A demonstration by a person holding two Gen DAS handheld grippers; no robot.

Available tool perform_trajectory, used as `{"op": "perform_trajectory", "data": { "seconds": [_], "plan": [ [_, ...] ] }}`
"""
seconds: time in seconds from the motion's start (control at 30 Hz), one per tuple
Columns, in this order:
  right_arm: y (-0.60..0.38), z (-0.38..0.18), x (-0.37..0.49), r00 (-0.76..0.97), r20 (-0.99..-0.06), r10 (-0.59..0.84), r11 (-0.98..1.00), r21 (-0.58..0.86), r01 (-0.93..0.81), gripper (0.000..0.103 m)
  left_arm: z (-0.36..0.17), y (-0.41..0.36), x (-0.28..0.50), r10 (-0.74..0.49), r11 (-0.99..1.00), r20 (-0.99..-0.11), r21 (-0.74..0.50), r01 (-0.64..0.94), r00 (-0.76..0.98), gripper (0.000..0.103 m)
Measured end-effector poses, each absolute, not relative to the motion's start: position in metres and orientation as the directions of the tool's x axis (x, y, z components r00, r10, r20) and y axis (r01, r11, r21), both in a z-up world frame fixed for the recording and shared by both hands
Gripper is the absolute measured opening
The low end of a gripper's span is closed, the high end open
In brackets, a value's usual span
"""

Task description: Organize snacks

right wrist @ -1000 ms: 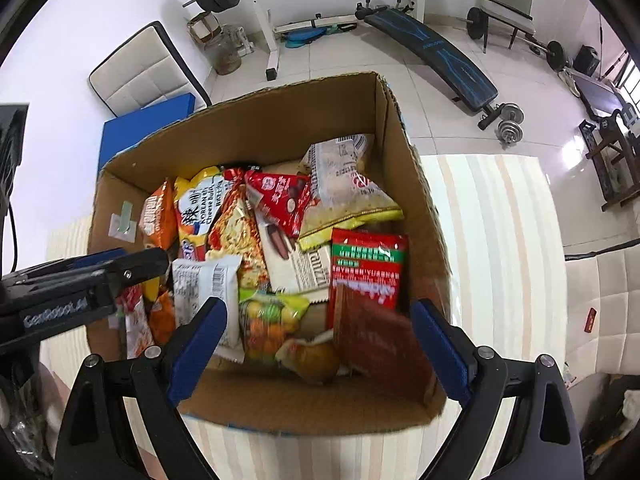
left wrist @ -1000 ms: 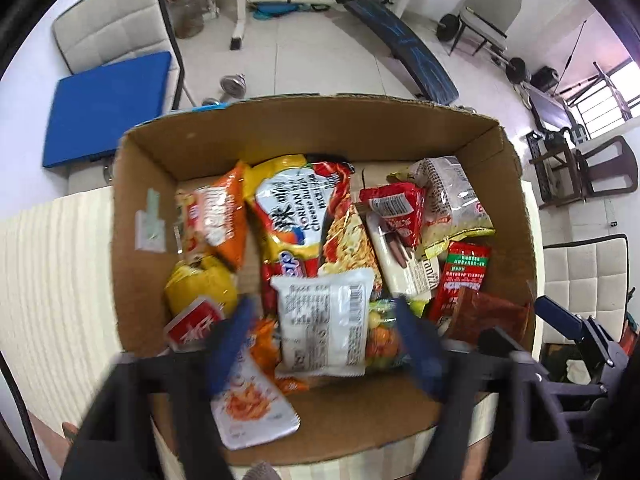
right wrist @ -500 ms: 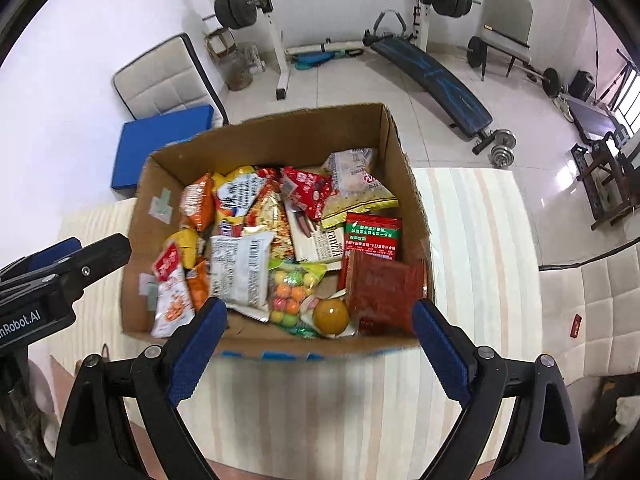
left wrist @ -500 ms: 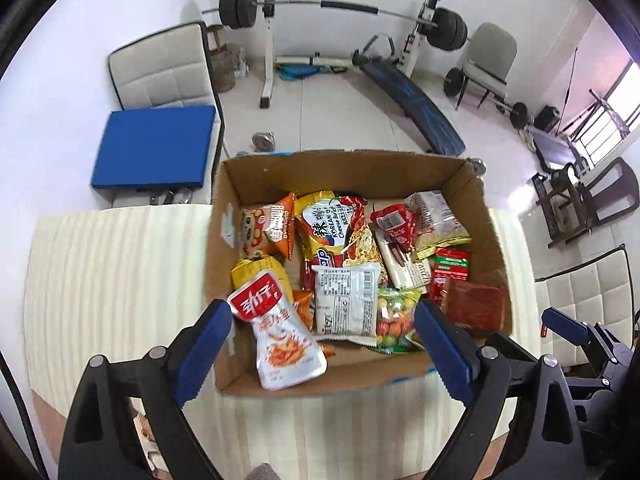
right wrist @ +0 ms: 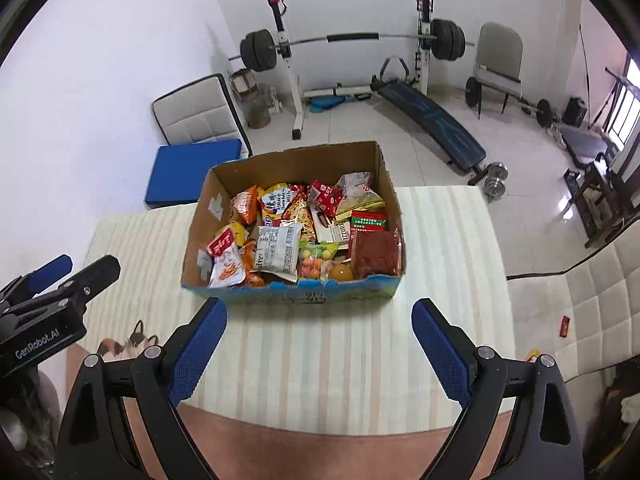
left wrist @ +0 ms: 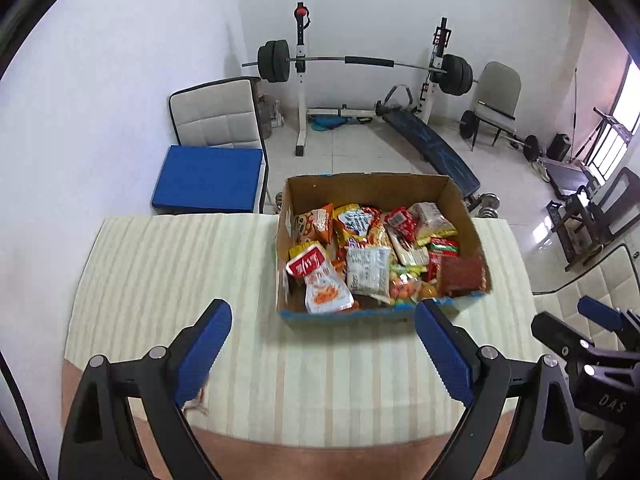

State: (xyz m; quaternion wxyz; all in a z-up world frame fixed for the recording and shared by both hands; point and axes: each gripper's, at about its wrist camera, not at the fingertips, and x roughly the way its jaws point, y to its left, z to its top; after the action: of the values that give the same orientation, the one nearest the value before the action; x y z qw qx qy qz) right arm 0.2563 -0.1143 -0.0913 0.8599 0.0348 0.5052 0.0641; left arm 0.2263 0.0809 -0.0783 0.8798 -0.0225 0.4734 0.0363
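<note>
Both of your tools have pulled back from the cardboard box (left wrist: 384, 240) over the last second: a second ago each sat right over the snacks, and now they hover above the near edge of the counter (left wrist: 168, 264), well apart from the box. The left tool (left wrist: 322, 344) stands with its jaws wide apart and empty; the right tool (right wrist: 318, 342) is the same, wide apart and holding nothing. The white and red pouch (left wrist: 320, 282), which lay draped over the near rim at 7 o'clock, now rests inside the box at its near-left corner, propped against the wall. Judged from this, the snacks are all gathered in the box and the task looks at or near its end; nothing loose shows on the striped cloth. In the box, the white labelled packet (right wrist: 278, 250) lies at centre, the bag of coloured sweets (right wrist: 316, 258) just beside it toward 3 o'clock, the dark red packet (right wrist: 376, 254) against the right wall, and the orange chip bag (right wrist: 246, 204) at 10 o'clock. Around the counter: a chair with a blue cushion (left wrist: 208, 178) at 10 o'clock, a barbell rack (left wrist: 360, 64) at 12 o'clock, a padded chair (right wrist: 592, 304) at 3 o'clock. Nothing stands between your tools and the box. The packets are heaped loosely, and the pouch could slide if the box is jolted.
</note>
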Motion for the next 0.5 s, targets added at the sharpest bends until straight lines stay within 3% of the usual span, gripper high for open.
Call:
{"op": "perform_trajectory", "data": {
  "seconds": [0.5],
  "plan": [
    [-0.118,-0.016,0.144,0.551,-0.82,0.157,0.987,0.116,-0.108,0.096,-0.026,0.069,0.136,0.012,0.997,-0.804,-0.035,-0.068,0.594,0.094]
  ]
}}
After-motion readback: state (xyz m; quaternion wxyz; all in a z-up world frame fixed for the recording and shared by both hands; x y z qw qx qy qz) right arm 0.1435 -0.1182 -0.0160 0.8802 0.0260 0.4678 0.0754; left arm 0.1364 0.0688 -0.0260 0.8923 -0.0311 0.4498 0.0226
